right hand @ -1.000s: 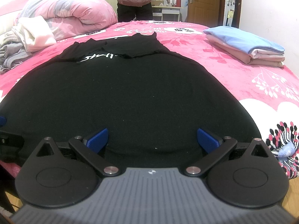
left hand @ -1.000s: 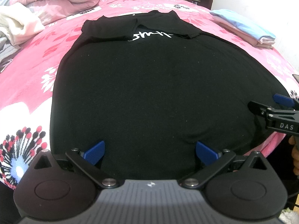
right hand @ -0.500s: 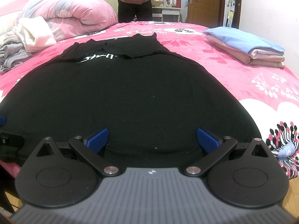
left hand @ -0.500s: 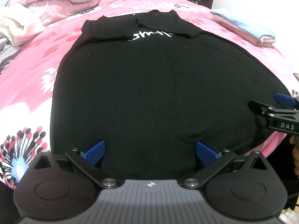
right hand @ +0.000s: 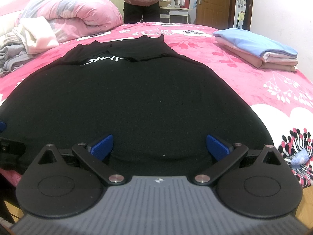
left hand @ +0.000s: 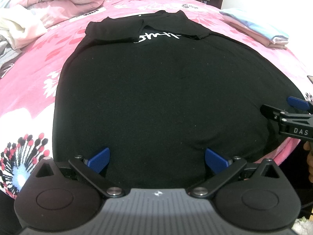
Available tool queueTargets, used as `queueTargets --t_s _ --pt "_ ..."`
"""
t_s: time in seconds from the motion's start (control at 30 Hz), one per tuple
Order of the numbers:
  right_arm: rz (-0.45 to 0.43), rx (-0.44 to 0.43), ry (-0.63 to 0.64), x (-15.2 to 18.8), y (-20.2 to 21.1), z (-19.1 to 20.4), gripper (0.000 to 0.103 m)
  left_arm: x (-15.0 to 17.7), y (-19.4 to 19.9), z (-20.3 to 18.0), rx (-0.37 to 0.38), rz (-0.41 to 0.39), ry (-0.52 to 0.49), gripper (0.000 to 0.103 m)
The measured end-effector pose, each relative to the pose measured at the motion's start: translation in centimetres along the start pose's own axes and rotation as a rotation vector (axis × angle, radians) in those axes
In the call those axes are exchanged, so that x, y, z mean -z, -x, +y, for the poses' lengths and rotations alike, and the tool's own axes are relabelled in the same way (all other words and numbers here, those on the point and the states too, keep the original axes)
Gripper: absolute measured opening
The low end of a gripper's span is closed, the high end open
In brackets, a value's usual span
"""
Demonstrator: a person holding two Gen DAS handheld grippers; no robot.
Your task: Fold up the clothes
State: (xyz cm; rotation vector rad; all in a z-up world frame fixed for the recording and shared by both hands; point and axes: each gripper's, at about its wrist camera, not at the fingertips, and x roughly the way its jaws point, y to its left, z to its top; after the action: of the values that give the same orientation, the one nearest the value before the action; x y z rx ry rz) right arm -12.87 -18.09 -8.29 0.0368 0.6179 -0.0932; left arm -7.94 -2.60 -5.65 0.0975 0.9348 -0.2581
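A black T-shirt (left hand: 156,90) lies flat on the pink floral bed, its sleeves folded in over the white lettering (left hand: 158,36) at the far end. It also fills the right wrist view (right hand: 137,101). My left gripper (left hand: 157,157) is open and empty over the shirt's near hem. My right gripper (right hand: 159,146) is open and empty over the same hem, further right; it also shows at the right edge of the left wrist view (left hand: 283,109).
A stack of folded clothes (right hand: 256,49) lies at the right of the bed. A rolled pink quilt (right hand: 78,15) and loose garments (right hand: 29,37) lie at the far left. A person (right hand: 140,0) stands beyond the bed. The bed's near edge is just below the grippers.
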Motion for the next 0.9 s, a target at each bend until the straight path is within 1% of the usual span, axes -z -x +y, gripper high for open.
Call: queueTargets --t_s 0.33,0.6,0.9 --pt "0.004 0.003 0.004 0.0 0.0 0.0 0.102 -0.2 0.0 -0.1 -0.005 0.007 0.009 0.103" --pt "0.014 -0.001 0.016 -0.1 -0.1 0.0 0.102 -1.1 -0.6 -0.9 -0.057 0.064 0.008 0.103" --pt "0.017 0.011 0.019 -0.1 -0.1 0.3 0.102 -1.4 -0.8 -1.6 -0.105 0.084 0.019 0.103"
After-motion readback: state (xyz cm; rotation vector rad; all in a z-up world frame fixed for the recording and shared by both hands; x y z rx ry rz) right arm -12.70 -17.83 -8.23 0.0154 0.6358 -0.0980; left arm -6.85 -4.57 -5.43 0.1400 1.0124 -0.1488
